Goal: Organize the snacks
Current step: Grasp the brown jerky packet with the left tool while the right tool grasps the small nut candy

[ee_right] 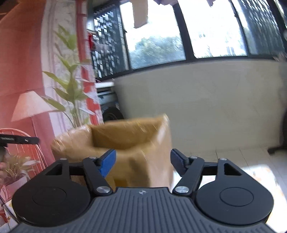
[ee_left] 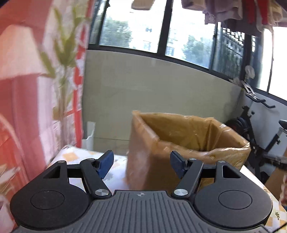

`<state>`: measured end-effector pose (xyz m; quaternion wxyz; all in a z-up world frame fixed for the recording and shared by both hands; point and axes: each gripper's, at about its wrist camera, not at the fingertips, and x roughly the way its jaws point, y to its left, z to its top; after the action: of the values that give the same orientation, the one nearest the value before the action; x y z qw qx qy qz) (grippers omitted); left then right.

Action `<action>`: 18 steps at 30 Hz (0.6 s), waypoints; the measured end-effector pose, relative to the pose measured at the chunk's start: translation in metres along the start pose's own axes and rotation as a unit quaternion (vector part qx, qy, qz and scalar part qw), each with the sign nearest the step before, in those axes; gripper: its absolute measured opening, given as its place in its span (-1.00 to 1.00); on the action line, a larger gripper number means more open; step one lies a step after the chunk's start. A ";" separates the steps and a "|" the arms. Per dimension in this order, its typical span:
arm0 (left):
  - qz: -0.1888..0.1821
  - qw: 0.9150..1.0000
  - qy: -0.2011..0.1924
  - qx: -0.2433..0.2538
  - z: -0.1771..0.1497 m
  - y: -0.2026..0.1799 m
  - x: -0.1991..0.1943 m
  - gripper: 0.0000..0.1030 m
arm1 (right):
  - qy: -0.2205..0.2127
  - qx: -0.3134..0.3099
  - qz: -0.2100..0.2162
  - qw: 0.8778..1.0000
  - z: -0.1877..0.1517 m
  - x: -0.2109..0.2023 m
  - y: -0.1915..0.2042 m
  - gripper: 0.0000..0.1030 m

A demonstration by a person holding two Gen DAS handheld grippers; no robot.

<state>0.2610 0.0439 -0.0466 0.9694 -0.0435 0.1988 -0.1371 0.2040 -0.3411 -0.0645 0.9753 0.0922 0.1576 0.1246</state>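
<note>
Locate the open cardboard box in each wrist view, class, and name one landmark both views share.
Left wrist: the cardboard box sits centre-right, beyond the open left gripper.
Right wrist: the cardboard box sits centre-left, blurred, beyond the open right gripper.
Shared landmark: the dark-framed window above the pale wall.

Beyond my table with its yellow-patterned cloth ran a beige low wall under dark-framed windows, trees blurred behind the glass. At the far right of my left view stood an exercise bike, with laundry hanging along the top edge. To the left hung a pink printed backdrop showing a lamp and a leafy plant.
</note>
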 end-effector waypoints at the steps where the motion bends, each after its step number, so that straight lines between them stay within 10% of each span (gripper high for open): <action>1: 0.007 1.000 0.002 -0.007 -0.005 0.003 -0.002 0.39 | 0.014 0.006 -0.010 1.000 -0.012 0.002 -0.004 0.22; 18: 0.082 0.992 0.088 -0.026 -0.088 0.024 0.011 0.36 | 0.150 0.032 -0.125 0.980 -0.123 0.041 -0.023 -0.41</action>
<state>0.2420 0.0613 -0.1354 0.9545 -0.0404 0.2902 -0.0553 0.2064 -0.3344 -0.1962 0.9450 0.0831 0.3162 0.0087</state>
